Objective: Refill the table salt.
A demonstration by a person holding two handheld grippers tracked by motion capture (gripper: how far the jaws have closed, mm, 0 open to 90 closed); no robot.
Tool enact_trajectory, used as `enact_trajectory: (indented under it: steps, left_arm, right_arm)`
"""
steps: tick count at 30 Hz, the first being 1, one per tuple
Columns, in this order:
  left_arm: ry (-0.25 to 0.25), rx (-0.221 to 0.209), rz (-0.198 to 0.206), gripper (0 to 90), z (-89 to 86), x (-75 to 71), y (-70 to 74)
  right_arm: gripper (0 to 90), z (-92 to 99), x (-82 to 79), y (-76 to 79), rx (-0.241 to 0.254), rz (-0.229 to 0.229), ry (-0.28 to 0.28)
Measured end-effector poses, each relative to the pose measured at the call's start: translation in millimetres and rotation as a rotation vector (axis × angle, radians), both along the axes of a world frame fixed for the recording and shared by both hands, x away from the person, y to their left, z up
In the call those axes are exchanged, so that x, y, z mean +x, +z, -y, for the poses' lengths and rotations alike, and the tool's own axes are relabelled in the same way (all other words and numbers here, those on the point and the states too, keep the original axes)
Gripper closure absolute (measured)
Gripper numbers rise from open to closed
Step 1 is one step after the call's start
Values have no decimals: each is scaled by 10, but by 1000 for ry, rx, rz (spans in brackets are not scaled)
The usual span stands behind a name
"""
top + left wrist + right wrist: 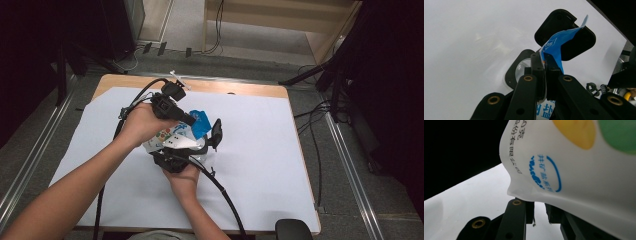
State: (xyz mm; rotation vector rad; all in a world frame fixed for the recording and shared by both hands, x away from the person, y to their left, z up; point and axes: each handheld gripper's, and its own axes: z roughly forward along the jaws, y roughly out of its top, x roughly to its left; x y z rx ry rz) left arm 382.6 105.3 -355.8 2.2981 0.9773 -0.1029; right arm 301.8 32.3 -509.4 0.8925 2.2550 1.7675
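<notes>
From my high view, the white printed plastic pouch with a blue top [176, 136] is half hidden by both hands. In my right gripper view its bulk covers the black fingertips [527, 207]; print blurred.

Bare white sheet [260, 165] lies open all around; only the black-lidded jar [215, 134] crowds the bag [172, 137].

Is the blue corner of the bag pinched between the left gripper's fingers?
Yes, the left gripper has its fingers closed on the bag's blue corner.
</notes>
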Motion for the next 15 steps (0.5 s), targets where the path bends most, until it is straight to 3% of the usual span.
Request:
enact_trajectory:
  steps: [9, 15]
  left_arm:
    - [3, 9, 12, 900, -103, -6, 73]
    - [22, -10, 32, 900, -235, -9, 109]
  right_arm:
    - [724, -14, -35, -35, -34, 17, 18]
    - [683, -17, -52, -37, -51, 21, 21]
